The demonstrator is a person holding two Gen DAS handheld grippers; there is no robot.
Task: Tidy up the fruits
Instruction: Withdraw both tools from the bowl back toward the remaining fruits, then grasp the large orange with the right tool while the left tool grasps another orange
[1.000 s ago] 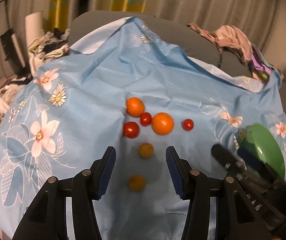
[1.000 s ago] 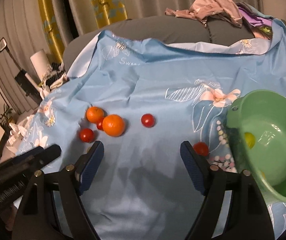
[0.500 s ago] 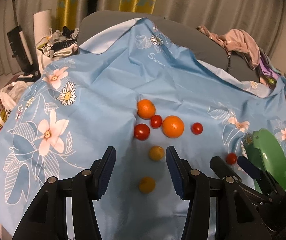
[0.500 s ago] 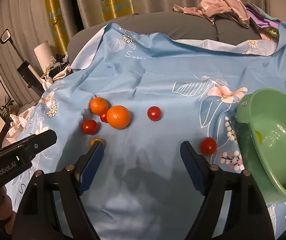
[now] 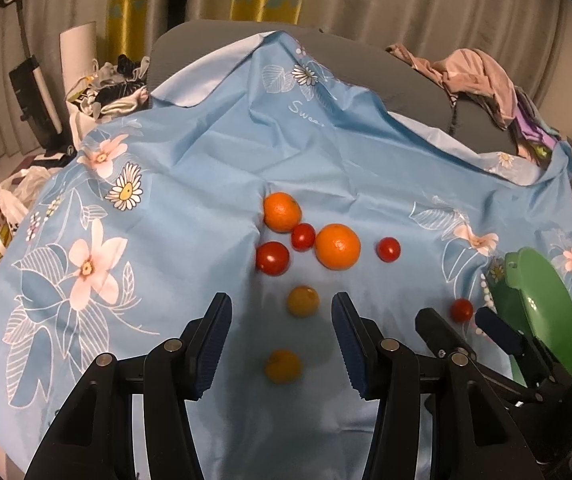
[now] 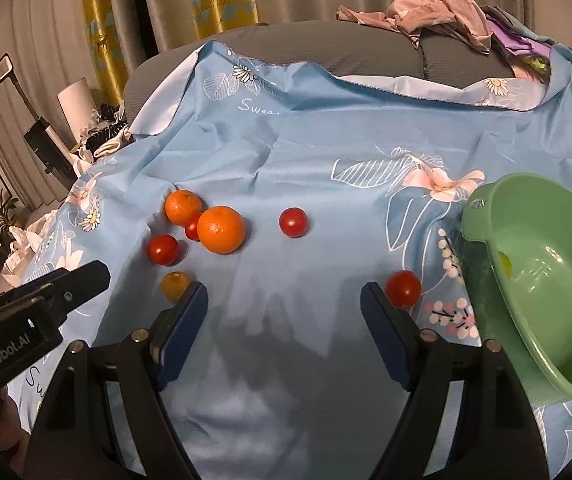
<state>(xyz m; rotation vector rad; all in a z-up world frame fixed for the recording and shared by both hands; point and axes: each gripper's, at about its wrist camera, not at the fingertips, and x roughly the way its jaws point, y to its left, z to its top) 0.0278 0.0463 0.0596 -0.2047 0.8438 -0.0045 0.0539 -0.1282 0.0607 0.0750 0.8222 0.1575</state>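
Both the left tongs (image 5: 278, 312) and right tongs (image 6: 284, 300) hang spread and empty over loose fruit on the blue sheet (image 5: 190, 208), where a clumsy pinch could roll the small yellow fruit (image 5: 303, 300) away from the green bowl (image 6: 545, 280) at right.
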